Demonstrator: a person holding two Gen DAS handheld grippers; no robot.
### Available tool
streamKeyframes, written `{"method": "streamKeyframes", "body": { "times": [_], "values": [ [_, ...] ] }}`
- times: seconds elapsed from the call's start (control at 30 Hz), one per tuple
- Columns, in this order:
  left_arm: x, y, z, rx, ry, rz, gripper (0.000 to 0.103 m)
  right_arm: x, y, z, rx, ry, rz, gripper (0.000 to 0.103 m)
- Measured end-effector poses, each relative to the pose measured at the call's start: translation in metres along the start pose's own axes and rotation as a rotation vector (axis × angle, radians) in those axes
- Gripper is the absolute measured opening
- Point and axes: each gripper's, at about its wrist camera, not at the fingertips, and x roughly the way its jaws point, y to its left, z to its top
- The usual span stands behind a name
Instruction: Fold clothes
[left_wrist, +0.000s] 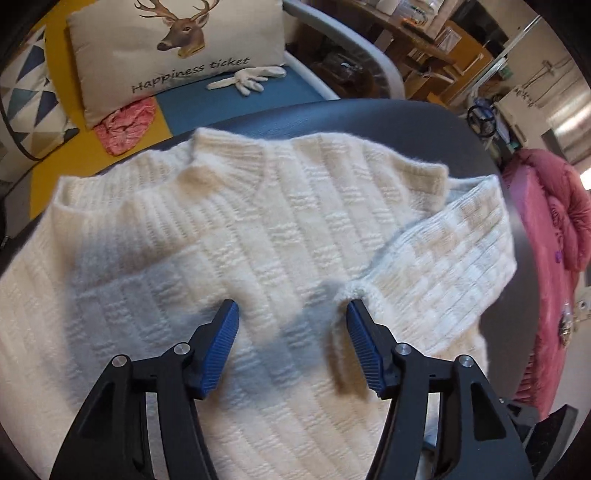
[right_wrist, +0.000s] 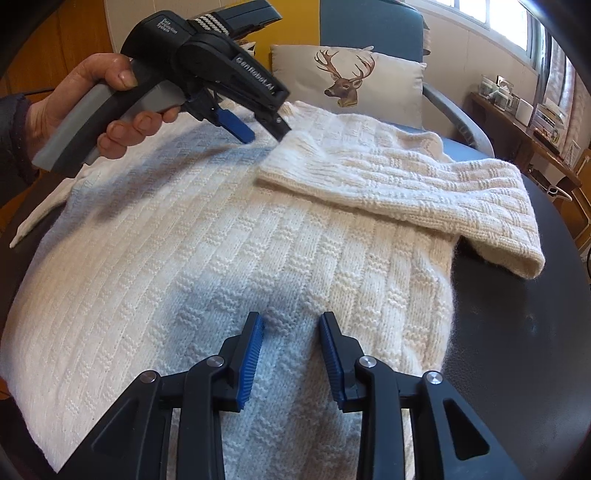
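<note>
A cream knitted sweater (left_wrist: 229, 236) lies spread on a dark round table (left_wrist: 406, 125), neck towards the far side. Its right sleeve (left_wrist: 443, 258) is folded in across the chest, the cuff ending near the middle. My left gripper (left_wrist: 291, 306) hovers open just above the chest, its right pad beside the sleeve cuff, holding nothing. In the right wrist view the same sweater (right_wrist: 207, 266) and folded sleeve (right_wrist: 406, 188) show, with the left gripper (right_wrist: 266, 134) held by a hand above the cuff. My right gripper (right_wrist: 291, 317) stands open over the sweater's lower body, nothing between its pads.
Behind the table stands a chair with a deer cushion (left_wrist: 177, 48), a white glove (left_wrist: 251, 79) and a pink cloth (left_wrist: 125, 125). A pink padded garment (left_wrist: 546, 251) hangs at the right. A wooden shelf (right_wrist: 524, 122) with small items stands by the window.
</note>
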Motion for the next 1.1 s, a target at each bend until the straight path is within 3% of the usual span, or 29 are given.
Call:
{"method": "streamKeyframes", "body": {
  "times": [0.17, 0.2, 0.23, 0.27, 0.33, 0.47, 0.6, 0.83, 1.1],
  "values": [
    [-0.001, 0.005, -0.008, -0.032, -0.038, -0.009, 0.059, 0.001, 0.000, 0.000, -0.001, -0.003, 0.000, 0.032],
    [-0.001, 0.007, -0.008, -0.034, -0.039, 0.006, 0.045, 0.001, 0.000, -0.001, -0.003, -0.005, -0.002, 0.032],
    [0.001, 0.009, -0.007, -0.036, -0.031, 0.027, 0.014, 0.001, 0.000, -0.001, -0.005, -0.008, -0.003, 0.033],
    [0.004, 0.012, -0.005, -0.038, -0.023, 0.048, 0.002, 0.001, 0.001, -0.002, -0.007, -0.010, -0.004, 0.033],
    [0.004, 0.012, -0.007, -0.037, -0.013, 0.054, 0.000, 0.000, 0.002, -0.003, -0.010, -0.017, -0.008, 0.033],
    [0.002, 0.004, -0.012, -0.029, 0.002, 0.034, 0.000, -0.001, 0.002, -0.006, -0.010, -0.027, -0.013, 0.033],
    [-0.002, 0.030, -0.011, -0.201, 0.051, -0.215, 0.005, 0.000, 0.000, -0.005, -0.007, -0.030, -0.012, 0.033],
    [-0.009, 0.050, -0.019, -0.270, 0.050, -0.286, 0.033, 0.000, 0.002, -0.006, -0.008, -0.039, -0.017, 0.033],
    [-0.023, 0.044, -0.031, -0.304, 0.006, -0.397, 0.035, -0.001, 0.001, -0.007, -0.010, -0.045, -0.016, 0.033]
  ]
}}
